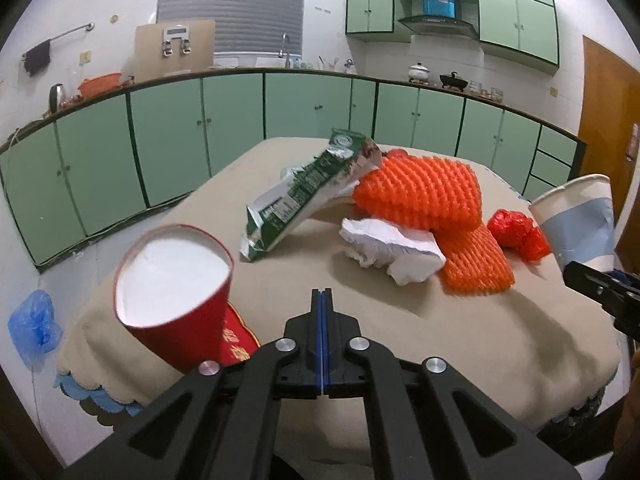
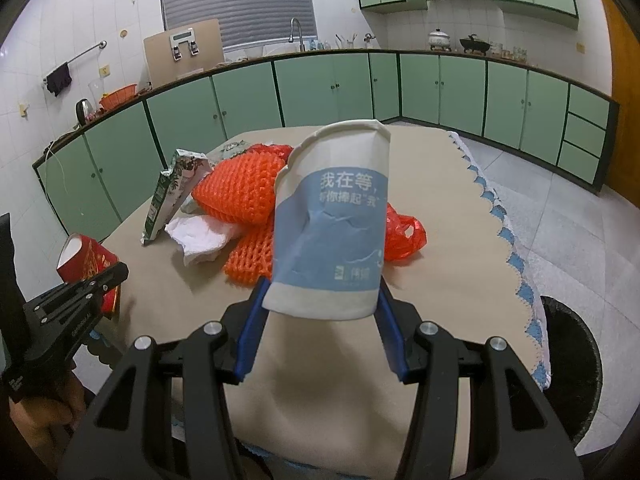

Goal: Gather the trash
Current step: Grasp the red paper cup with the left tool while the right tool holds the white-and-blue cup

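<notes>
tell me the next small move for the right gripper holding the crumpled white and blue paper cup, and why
Probably swing the right gripper rightward over the black bin beside the table and release: the crumpled white and blue paper cup is already clamped and lifted.

Table [image 1: 280, 280]: landmark, all items on its cloth. Netting [image 1: 420, 196]: centre, far side. Packet [image 1: 304, 196]: left of netting, top leaning on it. Tissue [image 1: 390, 246]: in front of netting, touching it. Bag [image 1: 518, 232]: right of netting. Lying cup [image 1: 176, 296]: near left corner. Second cup [image 2: 332, 224]: above near right side, between right gripper [image 2: 320, 320] fingers. Bin [image 2: 572, 364]: on floor, right of table.
</notes>
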Demonstrator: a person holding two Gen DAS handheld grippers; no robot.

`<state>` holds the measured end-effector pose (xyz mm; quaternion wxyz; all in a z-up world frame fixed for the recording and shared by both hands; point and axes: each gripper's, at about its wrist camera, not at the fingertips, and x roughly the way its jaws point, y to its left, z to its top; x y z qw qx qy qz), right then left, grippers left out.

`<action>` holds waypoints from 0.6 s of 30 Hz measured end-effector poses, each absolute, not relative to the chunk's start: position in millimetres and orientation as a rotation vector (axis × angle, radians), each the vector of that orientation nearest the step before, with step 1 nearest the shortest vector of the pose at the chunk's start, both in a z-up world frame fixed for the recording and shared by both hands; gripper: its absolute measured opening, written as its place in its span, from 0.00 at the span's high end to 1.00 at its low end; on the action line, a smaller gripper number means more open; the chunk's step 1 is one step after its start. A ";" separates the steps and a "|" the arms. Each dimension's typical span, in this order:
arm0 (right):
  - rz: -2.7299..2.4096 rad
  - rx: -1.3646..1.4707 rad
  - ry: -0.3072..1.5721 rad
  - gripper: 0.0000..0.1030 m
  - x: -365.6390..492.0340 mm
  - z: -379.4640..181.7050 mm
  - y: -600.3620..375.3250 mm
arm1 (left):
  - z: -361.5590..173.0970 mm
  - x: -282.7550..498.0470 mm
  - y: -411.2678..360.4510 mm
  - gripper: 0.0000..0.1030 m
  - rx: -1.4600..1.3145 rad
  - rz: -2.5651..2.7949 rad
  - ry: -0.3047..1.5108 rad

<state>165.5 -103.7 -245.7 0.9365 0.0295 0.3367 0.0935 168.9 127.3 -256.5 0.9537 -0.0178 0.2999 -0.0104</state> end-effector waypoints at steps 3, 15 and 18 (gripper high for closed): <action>0.194 0.052 0.687 0.52 164.3 -245.4 -100.4 | -259.0 170.3 118.0 1.00 -0.009 -0.048 0.613; 0.177 0.046 0.673 0.52 160.4 -234.4 -107.3 | -258.5 172.2 96.7 0.96 0.032 -0.148 0.616; 0.180 0.043 0.666 0.52 158.5 -231.6 -106.8 | -256.6 169.9 87.5 0.87 0.055 -0.171 0.608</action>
